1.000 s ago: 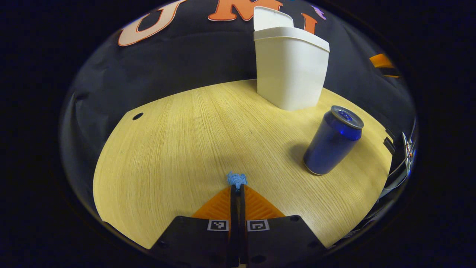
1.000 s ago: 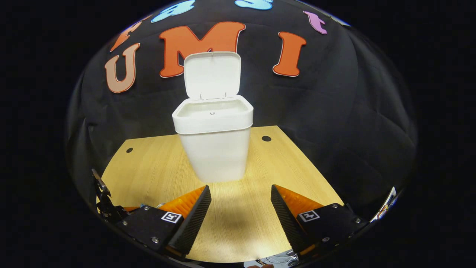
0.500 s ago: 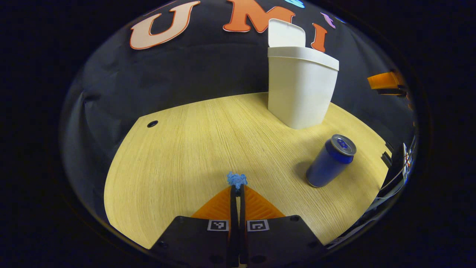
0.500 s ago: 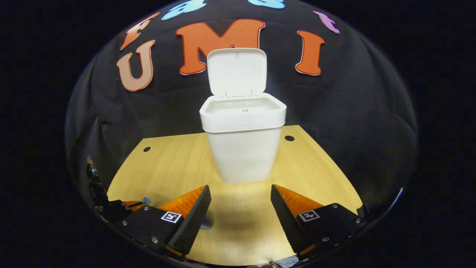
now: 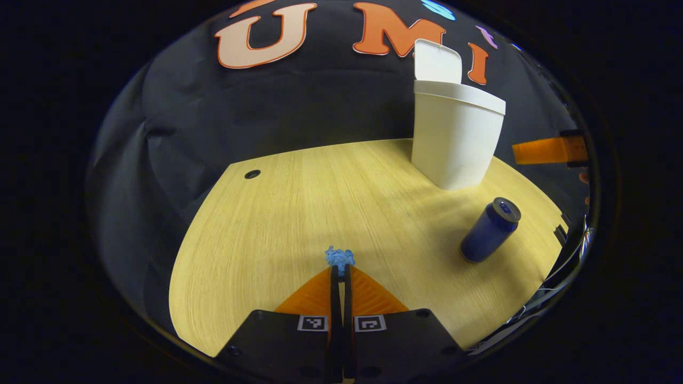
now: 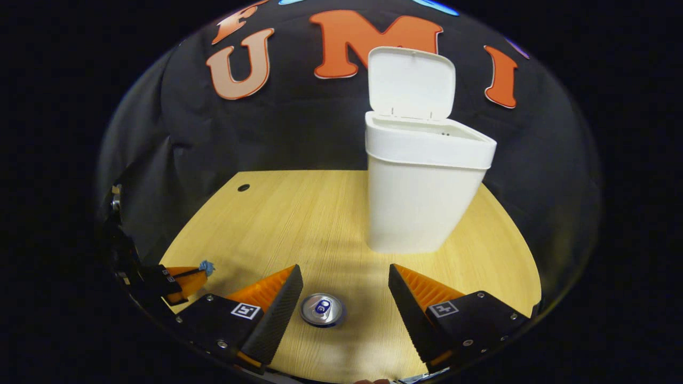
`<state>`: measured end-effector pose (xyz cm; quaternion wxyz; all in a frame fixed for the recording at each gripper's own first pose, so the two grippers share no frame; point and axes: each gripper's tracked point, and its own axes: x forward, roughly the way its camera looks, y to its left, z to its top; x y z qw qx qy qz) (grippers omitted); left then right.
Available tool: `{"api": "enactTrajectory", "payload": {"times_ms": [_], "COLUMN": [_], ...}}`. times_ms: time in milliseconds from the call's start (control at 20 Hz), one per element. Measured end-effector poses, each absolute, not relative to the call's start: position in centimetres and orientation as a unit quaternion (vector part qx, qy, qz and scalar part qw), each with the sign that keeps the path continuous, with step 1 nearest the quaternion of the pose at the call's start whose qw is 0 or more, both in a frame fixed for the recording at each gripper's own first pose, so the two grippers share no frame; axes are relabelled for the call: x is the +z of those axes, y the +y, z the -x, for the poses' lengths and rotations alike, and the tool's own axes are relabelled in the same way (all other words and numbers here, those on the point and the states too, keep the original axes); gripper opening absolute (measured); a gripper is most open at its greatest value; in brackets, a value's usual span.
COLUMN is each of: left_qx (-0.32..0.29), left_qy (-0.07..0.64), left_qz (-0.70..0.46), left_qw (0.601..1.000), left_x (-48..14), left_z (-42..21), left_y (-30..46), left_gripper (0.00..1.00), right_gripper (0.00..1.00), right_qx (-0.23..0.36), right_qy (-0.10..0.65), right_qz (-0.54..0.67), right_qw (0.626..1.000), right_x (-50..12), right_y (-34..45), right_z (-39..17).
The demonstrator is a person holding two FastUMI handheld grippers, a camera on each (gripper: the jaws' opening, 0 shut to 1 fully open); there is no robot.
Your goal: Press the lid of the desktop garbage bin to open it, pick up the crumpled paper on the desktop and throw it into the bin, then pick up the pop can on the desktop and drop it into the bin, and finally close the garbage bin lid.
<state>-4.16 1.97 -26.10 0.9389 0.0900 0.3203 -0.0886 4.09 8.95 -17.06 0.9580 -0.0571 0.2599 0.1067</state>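
Observation:
My left gripper (image 5: 340, 266) is shut on a small blue crumpled paper (image 5: 340, 257), held above the wooden desktop (image 5: 299, 213). The white bin (image 5: 456, 136) stands at the far right of the left gripper view, its lid (image 5: 437, 62) upright and open. A blue pop can (image 5: 490, 230) stands upright in front of the bin. In the right gripper view the right gripper (image 6: 345, 285) is open, high above the can's silver top (image 6: 322, 310), which shows between its fingers. The bin (image 6: 421, 192) with its raised lid (image 6: 412, 84) lies ahead to the right. The left gripper (image 6: 200, 268) with the paper (image 6: 206, 265) is at the lower left.
The desktop (image 6: 299, 213) has a round cable hole (image 5: 252, 174) near its far left corner. Black cloth closes off the back and sides. The right gripper's finger (image 5: 541, 151) shows at the right edge of the left gripper view, beside the bin.
The left gripper has risen and pulled back with the paper, so the bin and can look smaller. The right gripper has moved left and back until the can's top shows between its fingers.

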Motion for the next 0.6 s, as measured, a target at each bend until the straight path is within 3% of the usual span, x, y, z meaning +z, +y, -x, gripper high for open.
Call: {"api": "enactTrajectory", "payload": {"times_ms": [600], "left_qx": [-0.059], "left_qy": [0.324], "left_qz": [-0.083], "left_qw": [0.941], "left_x": [-25.1], "left_z": [5.8], "left_y": [5.8], "left_gripper": [0.04], "right_gripper": [0.99], "right_qx": [0.121], "right_qy": [0.348], "right_qz": [0.088], "right_qw": [0.925], "right_x": [-26.3], "right_y": [10.7], "right_z": [-3.1]}}
